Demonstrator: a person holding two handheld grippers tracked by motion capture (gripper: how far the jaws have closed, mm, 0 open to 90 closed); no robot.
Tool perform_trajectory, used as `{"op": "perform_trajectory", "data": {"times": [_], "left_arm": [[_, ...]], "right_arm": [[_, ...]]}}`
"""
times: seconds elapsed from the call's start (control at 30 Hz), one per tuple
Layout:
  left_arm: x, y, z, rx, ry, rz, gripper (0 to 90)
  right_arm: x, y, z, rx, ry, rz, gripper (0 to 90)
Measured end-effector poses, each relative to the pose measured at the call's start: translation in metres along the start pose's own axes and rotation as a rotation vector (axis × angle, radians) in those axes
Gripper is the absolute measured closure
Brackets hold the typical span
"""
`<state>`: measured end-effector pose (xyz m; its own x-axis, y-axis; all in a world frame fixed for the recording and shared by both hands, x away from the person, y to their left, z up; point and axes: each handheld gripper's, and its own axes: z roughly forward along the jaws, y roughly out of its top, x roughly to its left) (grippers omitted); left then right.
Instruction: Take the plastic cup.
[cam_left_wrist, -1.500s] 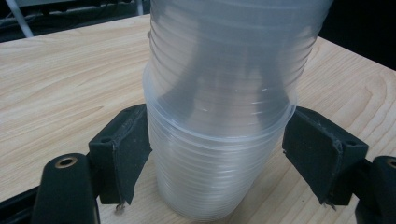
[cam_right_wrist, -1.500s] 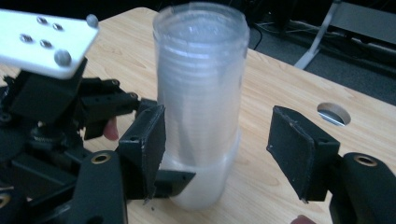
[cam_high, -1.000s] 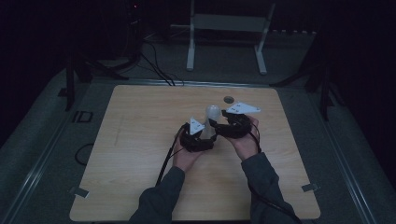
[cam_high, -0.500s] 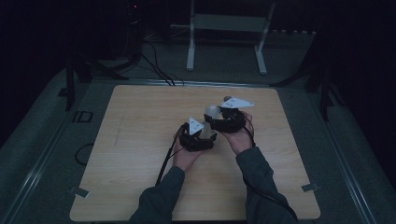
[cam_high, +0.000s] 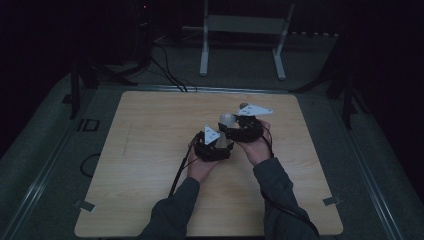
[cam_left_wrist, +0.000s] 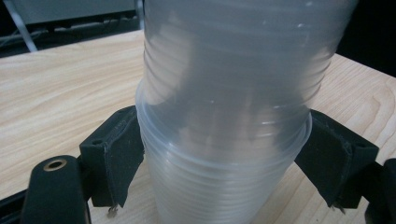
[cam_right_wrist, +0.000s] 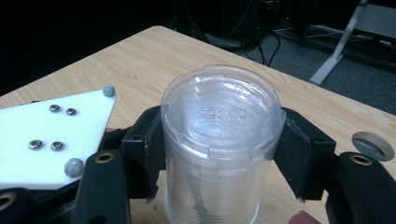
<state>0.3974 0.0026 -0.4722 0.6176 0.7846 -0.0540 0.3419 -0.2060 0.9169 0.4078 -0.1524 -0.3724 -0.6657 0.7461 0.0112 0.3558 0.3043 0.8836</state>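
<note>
Tongs (cam_high: 226, 131) clamped on stacked cups (cam_high: 227, 120)

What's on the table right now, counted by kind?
Black two-jaw claws: 2, left claw, right claw
Nested stack of clear ribbed plastic cups: 1, cups inside uncountable
Round grey disc set in the tabletop: 1
Total: 4

Pale wooden table (cam_high: 150, 150), white metal stand (cam_high: 242, 30) behind it, black cables (cam_high: 165, 70) on floor
</note>
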Motion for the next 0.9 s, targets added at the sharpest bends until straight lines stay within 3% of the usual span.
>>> {"op": "perform_trajectory", "data": {"times": [0.4, 0.9], "left_arm": [[-0.001, 0.000, -0.002, -0.014, 0.004, 0.014, 20.8], [-0.002, 0.001, -0.002, -0.002, 0.005, 0.018, 20.6]], "right_arm": [[0.001, 0.003, -0.001, 0.001, 0.001, -0.004, 38.4], [0.002, 0.015, -0.008, -0.043, 0.001, -0.006, 38.5]]}}
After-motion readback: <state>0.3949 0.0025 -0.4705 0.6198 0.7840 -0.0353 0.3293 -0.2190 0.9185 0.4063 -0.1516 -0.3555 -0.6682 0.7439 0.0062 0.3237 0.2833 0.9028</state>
